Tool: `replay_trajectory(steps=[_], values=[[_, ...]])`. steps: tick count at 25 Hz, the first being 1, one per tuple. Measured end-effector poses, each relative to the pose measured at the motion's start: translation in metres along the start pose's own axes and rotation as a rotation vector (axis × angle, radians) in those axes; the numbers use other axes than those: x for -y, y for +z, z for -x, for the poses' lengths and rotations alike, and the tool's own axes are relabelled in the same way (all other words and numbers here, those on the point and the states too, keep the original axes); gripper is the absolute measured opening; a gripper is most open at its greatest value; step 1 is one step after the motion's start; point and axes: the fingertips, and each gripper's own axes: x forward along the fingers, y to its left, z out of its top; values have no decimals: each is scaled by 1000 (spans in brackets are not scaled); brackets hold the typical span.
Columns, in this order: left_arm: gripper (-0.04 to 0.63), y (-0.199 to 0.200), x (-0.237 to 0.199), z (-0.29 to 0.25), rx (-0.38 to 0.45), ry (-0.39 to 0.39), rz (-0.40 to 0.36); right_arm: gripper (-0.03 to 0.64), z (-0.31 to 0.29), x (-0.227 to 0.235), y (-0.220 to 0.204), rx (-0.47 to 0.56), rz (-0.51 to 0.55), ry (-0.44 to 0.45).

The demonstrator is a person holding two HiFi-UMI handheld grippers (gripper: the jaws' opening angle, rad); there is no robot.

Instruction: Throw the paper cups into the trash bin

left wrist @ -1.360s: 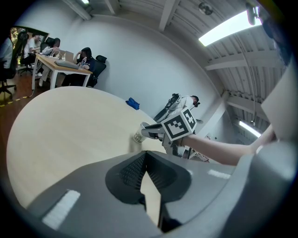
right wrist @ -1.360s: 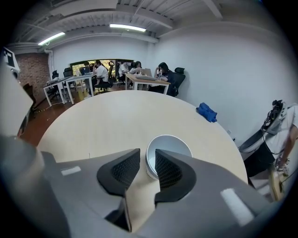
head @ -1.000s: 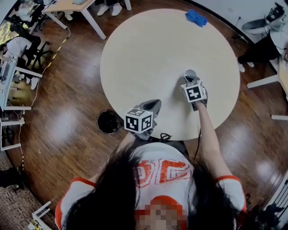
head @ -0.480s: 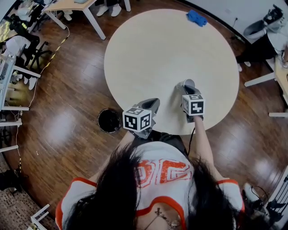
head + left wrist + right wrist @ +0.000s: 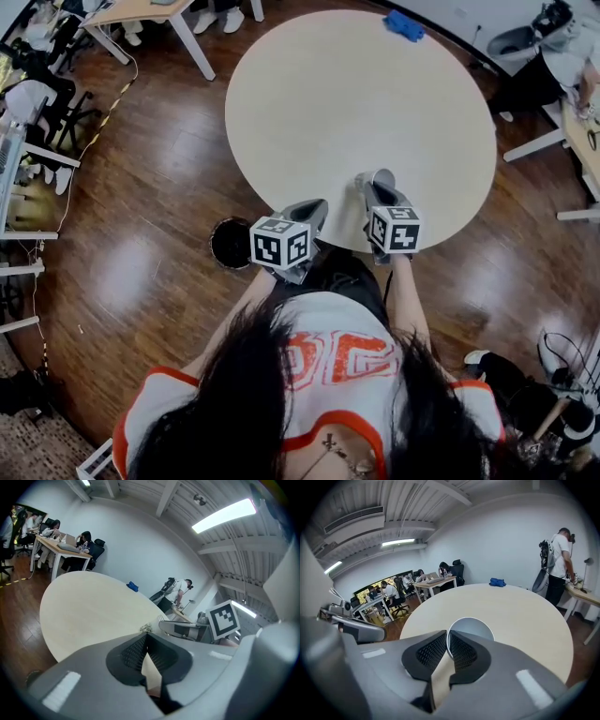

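Paper cup [image 5: 477,626] rim between just-tightened jaws of right hand-held gripper [image 5: 447,643], near table [image 5: 520,611] edge; left hand-held gripper [image 5: 144,640] closed.

Office, shared desks [image 5: 58,545], seated workers [image 5: 86,538]

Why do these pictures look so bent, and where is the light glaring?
Head view: wide lens bows the room; glare patches on the wooden floor. Left gripper view: fisheye circle with dark corners, ceiling light blown out. Right gripper view: same dark ring; paper cup rim sharp.
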Motion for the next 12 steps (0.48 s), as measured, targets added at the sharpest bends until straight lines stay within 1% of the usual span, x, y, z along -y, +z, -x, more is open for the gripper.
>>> replay_trajectory(steps=[6,12], values=[[0,-26,-1,27,-41,-38,-30,28,19,-35,-29,16,-33,-28],[0,-38,13,36,-54,-74,-70,27,42,-46,-50,19,-31,-55]])
